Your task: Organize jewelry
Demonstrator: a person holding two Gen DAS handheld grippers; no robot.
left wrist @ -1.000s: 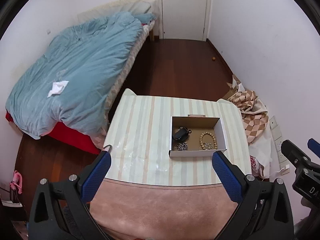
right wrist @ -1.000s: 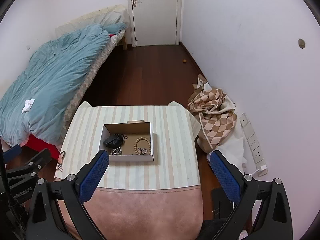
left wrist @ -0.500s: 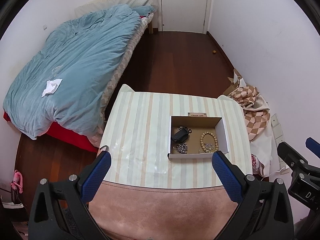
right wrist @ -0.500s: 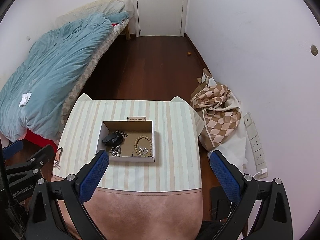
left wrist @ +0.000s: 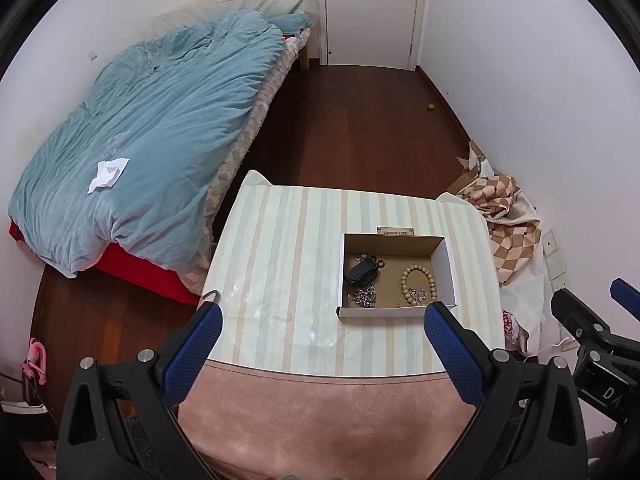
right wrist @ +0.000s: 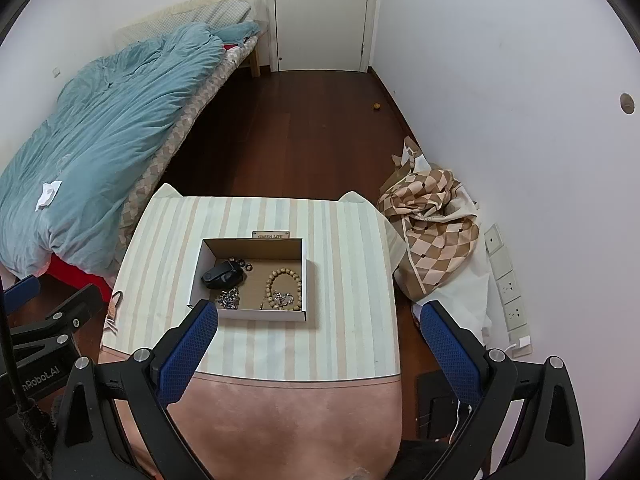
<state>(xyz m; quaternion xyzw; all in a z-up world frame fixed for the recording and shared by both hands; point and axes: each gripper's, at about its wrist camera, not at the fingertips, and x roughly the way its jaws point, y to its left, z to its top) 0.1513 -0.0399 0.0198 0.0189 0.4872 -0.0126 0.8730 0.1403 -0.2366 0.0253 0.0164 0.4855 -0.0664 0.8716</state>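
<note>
left gripper (left wrist: 320, 334): i hold it high over the near end of the table (left wrist: 280, 248), fingers spread wide, nothing between them.
right gripper (right wrist: 318, 330): same for mine on the right, blue fingers wide apart and empty, raised above the table's near edge.
box (right wrist: 248, 314): open cardboard box on the striped table, a small label just beyond its far wall.
jewelry: all of it that i can see lies inside the box. bead bracelet (right wrist: 285, 280) at the right, a silver chain (right wrist: 228, 299) at the near left, a second silvery piece (right wrist: 283, 298) lying across the bracelet's near side.
black case (right wrist: 222, 274): also in the box, far left, with small dark rings just beside it.
what changed: over the last second both views have pulled up and back; the box sits lower in frame and more of the door (left wrist: 372, 12) and floor shows. nothing in the box has shifted.
meaning: i judge i am lifting clear, not reaching in. this fits either a finished sort or a pause before i go into the box; i cannot tell which.
table top: i see no loose jewelry outside the box.
</note>
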